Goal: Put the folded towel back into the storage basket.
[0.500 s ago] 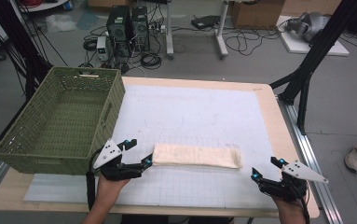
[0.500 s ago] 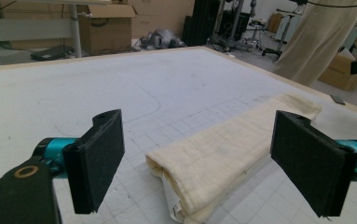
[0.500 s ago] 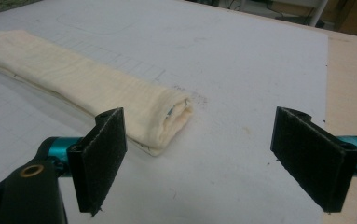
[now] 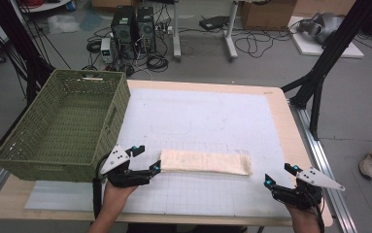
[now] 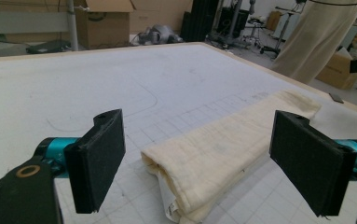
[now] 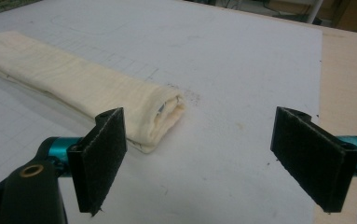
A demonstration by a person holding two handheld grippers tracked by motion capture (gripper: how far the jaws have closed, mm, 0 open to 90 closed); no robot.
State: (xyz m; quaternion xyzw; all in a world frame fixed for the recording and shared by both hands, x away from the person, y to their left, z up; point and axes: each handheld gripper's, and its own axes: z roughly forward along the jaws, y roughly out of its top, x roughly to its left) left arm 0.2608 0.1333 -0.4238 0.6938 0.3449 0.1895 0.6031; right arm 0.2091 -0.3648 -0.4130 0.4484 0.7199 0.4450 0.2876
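Starting at the far left: the green basket [image 4: 62,126] sits on the table's [image 4: 280,116] left side, nothing inside it that I can make out. Just beside its near corner, my left gripper [image 4: 144,159] has its jaws spread wide, nothing pinched. Compared with half a second back, it has barely moved and sits at the same end of the cloth. In the left gripper view, the folded cream towel [image 5: 223,149] runs away from me right between the two pads, its near end inside the gap but not touched by either pad.

Moving to the middle: the towel [image 4: 205,162] lies flat as a long narrow strip on the white gridded mat [image 4: 198,116], near the front edge, where it lay before.

Over to the right: my right gripper [image 4: 279,175] also hangs wide open and empty, apart from the towel's right end. In the right gripper view that rolled end [image 6: 162,112] lies ahead, toward my left pad.

My read: nothing gripped yet. Left is lined up to close; right needs to slide in.
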